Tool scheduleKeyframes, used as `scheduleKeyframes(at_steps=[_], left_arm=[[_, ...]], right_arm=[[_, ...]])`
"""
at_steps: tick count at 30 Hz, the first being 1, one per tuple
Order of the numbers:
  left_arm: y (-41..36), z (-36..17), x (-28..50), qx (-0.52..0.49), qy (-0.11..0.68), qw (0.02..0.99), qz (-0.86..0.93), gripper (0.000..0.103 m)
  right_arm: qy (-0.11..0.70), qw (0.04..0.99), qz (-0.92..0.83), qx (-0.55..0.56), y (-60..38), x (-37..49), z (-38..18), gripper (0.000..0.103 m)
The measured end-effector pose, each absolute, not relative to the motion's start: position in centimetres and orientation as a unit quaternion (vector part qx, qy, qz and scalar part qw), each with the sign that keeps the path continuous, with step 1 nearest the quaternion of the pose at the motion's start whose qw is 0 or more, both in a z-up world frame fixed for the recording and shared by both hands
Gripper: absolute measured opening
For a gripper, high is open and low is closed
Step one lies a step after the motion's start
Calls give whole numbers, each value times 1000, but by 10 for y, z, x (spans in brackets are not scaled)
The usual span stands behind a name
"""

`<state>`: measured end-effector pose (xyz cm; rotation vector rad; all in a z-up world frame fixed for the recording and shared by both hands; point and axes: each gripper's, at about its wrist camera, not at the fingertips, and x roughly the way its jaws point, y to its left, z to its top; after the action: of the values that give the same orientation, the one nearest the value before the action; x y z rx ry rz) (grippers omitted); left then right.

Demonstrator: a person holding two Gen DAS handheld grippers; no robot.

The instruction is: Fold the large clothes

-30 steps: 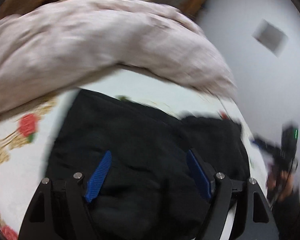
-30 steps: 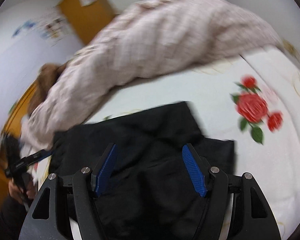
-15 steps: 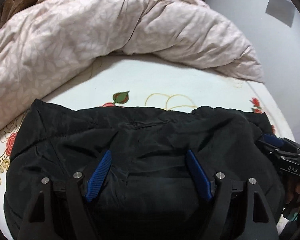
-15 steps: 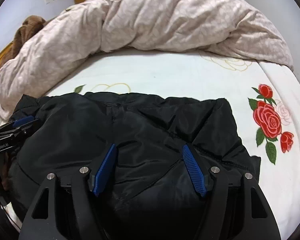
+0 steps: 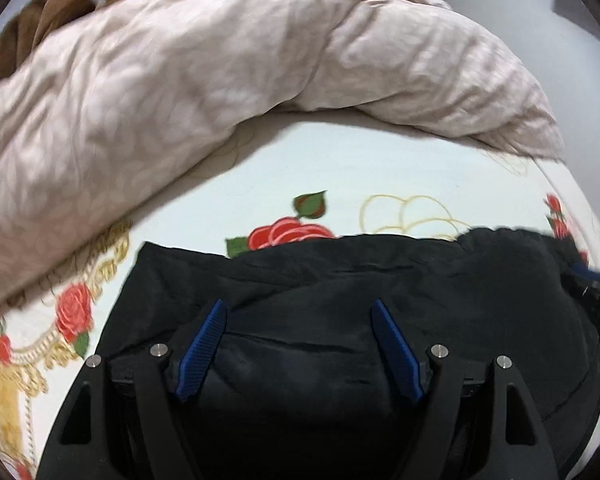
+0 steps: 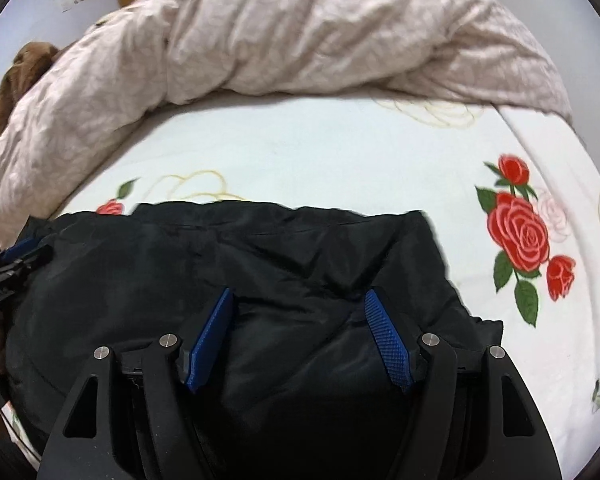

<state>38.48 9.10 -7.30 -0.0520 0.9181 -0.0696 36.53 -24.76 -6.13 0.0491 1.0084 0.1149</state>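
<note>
Faintly glossy black padded jacket [image 5: 340, 288] cloth, matt rose-printed sheet [image 6: 320, 148], crinkled beige quilt [image 5: 220, 64], ribbed blue fingers [image 6: 388, 340].

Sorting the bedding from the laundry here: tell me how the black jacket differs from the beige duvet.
The black jacket is dark, smooth and slightly shiny; the beige duvet is pale with a faint crinkled pattern. The jacket lies fairly flat at the near side of the bed; the duvet is heaped in a long ridge along the far side. The jacket looks smaller than the duvet. Both rest on the rose-print sheet.

Jacket [image 5: 340, 280] on bedsheet [image 5: 340, 168]; duvet [image 5: 220, 60] behind.
</note>
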Motion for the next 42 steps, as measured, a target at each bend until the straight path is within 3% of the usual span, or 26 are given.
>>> scheduleKeyframes(at_steps=[21,27,34,42], left_arm=[[96,-106,399,-46,436,898,-35,78],[99,-73,387,-36,437,898,-33,77],[127,-33,341,-19,376,926,-27,77],[154,-83,339,-50,404,914,-4,78]], right_arm=[[478,877,26,42,-257,384,-99,68],[463,885,26,40,-261,367,-66,68],[397,915,53,56,-267,304,-17,68],[414,909,8,55,-284,300,-75,68]])
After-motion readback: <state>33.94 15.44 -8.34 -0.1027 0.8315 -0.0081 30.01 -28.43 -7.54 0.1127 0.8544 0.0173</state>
